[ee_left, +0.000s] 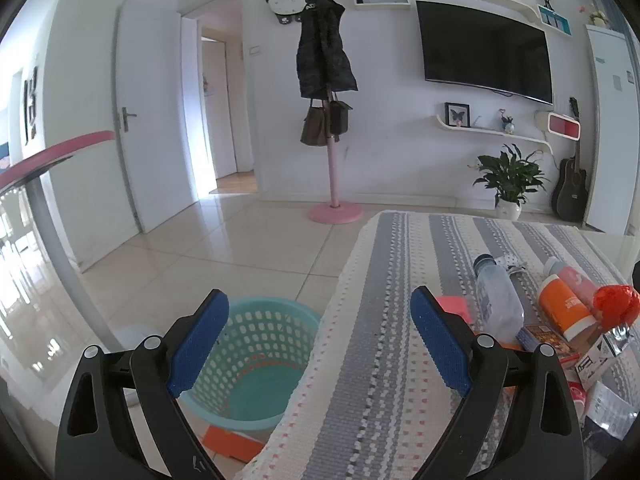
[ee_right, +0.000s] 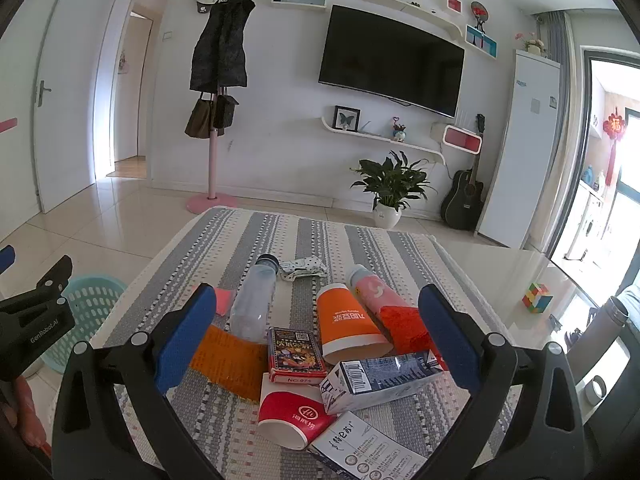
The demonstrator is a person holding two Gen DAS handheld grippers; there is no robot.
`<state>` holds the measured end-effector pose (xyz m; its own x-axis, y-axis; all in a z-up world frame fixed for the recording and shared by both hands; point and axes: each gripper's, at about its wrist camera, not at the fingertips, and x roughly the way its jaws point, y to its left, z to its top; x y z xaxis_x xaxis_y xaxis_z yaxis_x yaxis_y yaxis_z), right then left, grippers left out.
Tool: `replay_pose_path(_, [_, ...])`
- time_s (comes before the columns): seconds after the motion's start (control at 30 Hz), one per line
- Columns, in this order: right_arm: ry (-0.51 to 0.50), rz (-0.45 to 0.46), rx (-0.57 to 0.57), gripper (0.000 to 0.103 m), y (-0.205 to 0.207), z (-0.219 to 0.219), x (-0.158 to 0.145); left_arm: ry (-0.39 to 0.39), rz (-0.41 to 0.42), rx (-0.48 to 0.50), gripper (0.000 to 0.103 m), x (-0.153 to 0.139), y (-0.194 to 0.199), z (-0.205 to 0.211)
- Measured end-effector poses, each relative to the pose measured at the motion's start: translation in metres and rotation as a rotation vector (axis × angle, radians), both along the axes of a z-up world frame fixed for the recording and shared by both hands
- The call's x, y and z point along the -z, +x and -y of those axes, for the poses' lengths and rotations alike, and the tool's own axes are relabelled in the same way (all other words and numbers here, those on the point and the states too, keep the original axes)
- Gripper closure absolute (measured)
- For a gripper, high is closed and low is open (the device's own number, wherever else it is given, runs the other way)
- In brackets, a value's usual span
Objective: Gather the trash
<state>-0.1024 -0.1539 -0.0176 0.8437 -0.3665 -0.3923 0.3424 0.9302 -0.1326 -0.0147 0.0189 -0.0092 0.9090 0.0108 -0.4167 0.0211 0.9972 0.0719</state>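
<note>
Bare striped cloth [ee_left: 360,380] (left edge); clutter heap [ee_right: 340,344] right of it.

Wall TV [ee_right: 390,60], coat rack [ee_right: 216,92], potted plant [ee_right: 390,184], guitar [ee_right: 464,196], Rubik's cube [ee_right: 537,298].

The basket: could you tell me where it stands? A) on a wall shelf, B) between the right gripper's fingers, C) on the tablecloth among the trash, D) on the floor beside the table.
D: the basket sits on the floor tiles below the table edge, under the open left gripper.
</note>
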Motion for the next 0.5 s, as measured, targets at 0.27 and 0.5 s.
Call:
replay_pose_path(0.27, [0.007,-0.001,0.003,0.006,0.0,0.002,0.0,-0.001,-0.009,-0.001,0.013,0.002,0.002,0.002])
replay_pose_path(0.5, [0.013,-0.001,0.007,0.006,-0.001,0.004,0.0,0.0,-0.01,0.003,0.013,0.005,0.001,0.006])
